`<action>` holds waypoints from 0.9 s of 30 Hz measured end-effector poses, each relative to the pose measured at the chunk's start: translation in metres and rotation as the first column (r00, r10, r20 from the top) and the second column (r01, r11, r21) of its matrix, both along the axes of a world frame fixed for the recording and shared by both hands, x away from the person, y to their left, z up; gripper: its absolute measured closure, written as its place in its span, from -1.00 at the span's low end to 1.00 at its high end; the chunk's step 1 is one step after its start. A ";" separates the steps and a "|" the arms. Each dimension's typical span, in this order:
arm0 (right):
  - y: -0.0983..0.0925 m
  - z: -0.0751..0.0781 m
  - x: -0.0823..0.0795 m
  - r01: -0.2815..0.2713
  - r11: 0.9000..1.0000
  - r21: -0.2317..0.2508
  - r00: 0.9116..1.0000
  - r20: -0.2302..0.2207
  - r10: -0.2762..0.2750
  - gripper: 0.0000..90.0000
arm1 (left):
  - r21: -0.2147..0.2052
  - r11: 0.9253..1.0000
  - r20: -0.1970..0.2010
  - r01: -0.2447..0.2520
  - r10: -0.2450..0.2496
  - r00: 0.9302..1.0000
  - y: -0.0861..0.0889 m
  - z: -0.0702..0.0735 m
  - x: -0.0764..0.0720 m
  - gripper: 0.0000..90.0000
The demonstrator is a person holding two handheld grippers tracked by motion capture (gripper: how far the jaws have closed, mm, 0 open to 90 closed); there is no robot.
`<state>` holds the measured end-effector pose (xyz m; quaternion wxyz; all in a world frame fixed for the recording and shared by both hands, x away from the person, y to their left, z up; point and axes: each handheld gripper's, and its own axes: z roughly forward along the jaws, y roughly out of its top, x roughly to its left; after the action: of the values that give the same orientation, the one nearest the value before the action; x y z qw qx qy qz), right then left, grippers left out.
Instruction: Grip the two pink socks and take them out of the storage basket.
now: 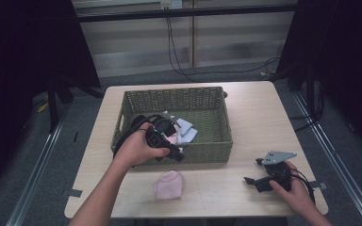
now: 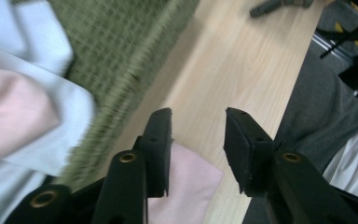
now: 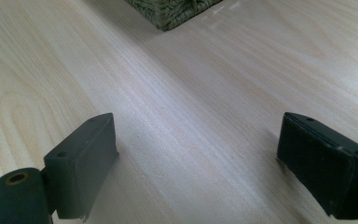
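High view: left gripper (image 1: 176, 153) hangs at the near wall of the green basket (image 1: 207, 101), jaws partly apart and empty. Pink cloth (image 1: 168, 184) lies on the surface (image 1: 254, 117) just near of it. Right gripper (image 1: 250, 180) rests far right, jaws wide, empty.

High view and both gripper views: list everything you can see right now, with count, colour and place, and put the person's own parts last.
Table: one, light wood, centre of the high view.
Basket: one, green woven, on the table's middle.
Folded cloths: a few, pale blue and pink, inside the basket; exact count unclear.
Pink cloth: one, folded, on the table in front of the basket.
Cables: black, on the floor behind the table.
Left gripper: one, black, over the basket's front wall, jaws apart with nothing between them.
Right gripper: one, black, low over the bare table at right, jaws wide open.
Hands: two, one on each gripper.
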<state>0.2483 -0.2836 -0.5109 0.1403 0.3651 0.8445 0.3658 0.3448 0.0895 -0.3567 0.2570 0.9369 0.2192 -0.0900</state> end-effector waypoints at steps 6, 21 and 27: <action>0.000 0.000 0.000 0.000 1.000 0.000 1.000 0.000 0.000 -0.75 | -0.007 0.999 0.079 -0.037 0.037 0.996 0.007 0.016 0.013 0.18; 0.000 0.000 0.000 0.003 1.000 0.002 1.000 -0.001 -0.003 -0.75 | 0.071 0.980 0.188 -0.184 0.168 0.968 0.027 -0.010 0.074 -0.03; 0.000 0.000 0.000 0.003 1.000 0.002 1.000 0.000 -0.003 -0.75 | 0.089 0.974 0.177 -0.210 0.192 0.965 0.028 -0.034 0.095 -0.06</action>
<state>0.2483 -0.2834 -0.5109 0.1402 0.3666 0.8436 0.3664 0.4397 0.1178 -0.3905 0.2317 0.9265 0.2951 0.0274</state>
